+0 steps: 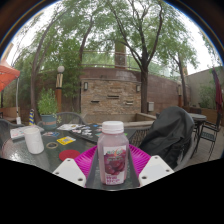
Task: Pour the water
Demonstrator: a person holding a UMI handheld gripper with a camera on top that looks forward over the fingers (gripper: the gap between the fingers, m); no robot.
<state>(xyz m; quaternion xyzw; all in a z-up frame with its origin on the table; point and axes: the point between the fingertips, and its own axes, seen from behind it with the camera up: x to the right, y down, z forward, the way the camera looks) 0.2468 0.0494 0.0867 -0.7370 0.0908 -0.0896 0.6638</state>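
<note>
A small plastic bottle [113, 152] with a white cap and a pink-red label stands upright between my fingers. My gripper [112, 165] is shut on it, with the magenta pads [86, 158] pressing its left and right sides. The bottle is held above the near part of a glass patio table [70, 148]. A white cup [35, 140] stands on the table to the left, beyond the fingers. The bottle's base is hidden below the fingers.
A chair draped with a dark jacket [166, 135] stands to the right of the bottle. Small yellow and red items [65, 142] lie on the table near the cup. Beyond are more chairs, a brick wall [110, 95] and trees.
</note>
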